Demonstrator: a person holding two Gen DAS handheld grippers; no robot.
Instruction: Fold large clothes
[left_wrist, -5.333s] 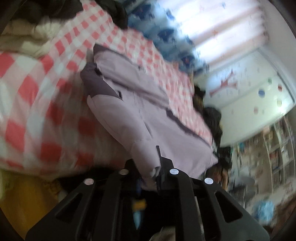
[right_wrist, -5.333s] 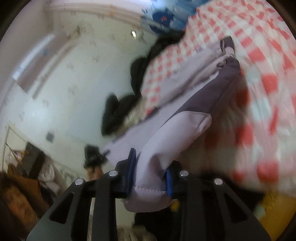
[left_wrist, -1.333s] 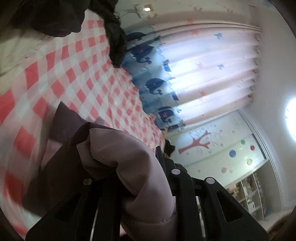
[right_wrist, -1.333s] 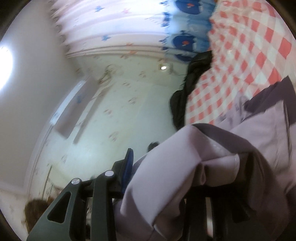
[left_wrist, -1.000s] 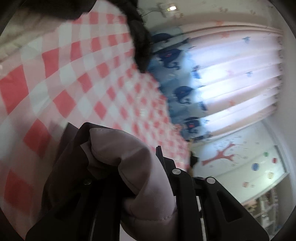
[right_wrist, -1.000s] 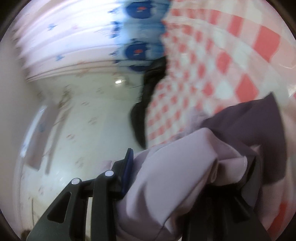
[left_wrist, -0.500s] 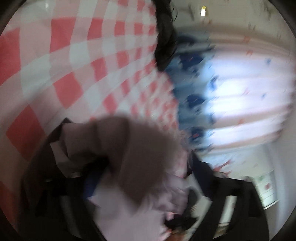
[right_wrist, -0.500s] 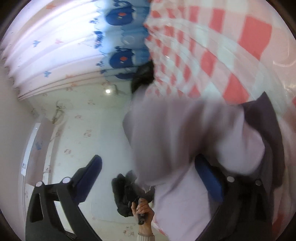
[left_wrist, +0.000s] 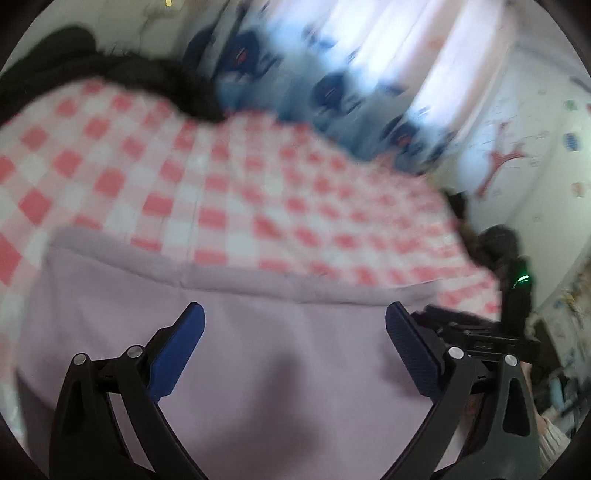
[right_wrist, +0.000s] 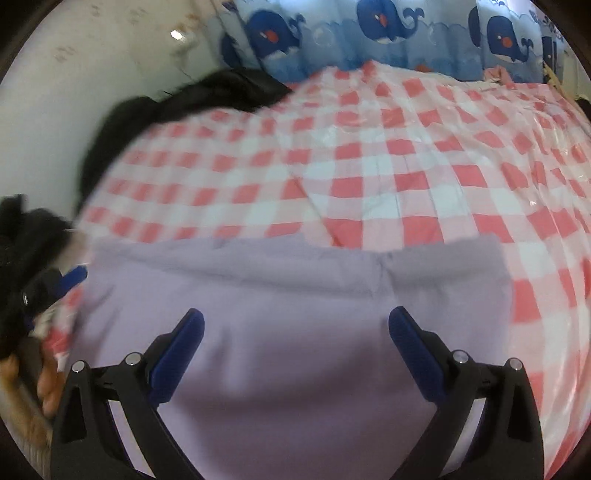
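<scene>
While both tools hang over the bed, each stands wide apart with nothing between its blue pads. Nearest the left wrist camera, the left tool spreads above a smooth stretch of the lilac garment, which fills the lower half of that view; the frame is blurred, so whether the pads touch the cloth cannot be told. Nearest the right wrist camera, the right tool is spread the same way above the same lilac garment, and its blue pads frame bare fabric only.

Just past the fingertips, the garment ends in a straight, slightly thicker far edge that runs across the bed, with a short seam or crease meeting it near the middle. It lies flat on the red-and-white checked bedspread, near the bed's close side. At the left rim of the right wrist view, the other tool's blue tip shows beside the garment's left edge, with part of a hand below it.

Farther off, the checked bedspread stretches on to a heap of black clothing at the far left corner of the bed. Behind the bed hangs a blue whale-print curtain, and a pale wall with a red tree decal stands at the right of the left wrist view.
</scene>
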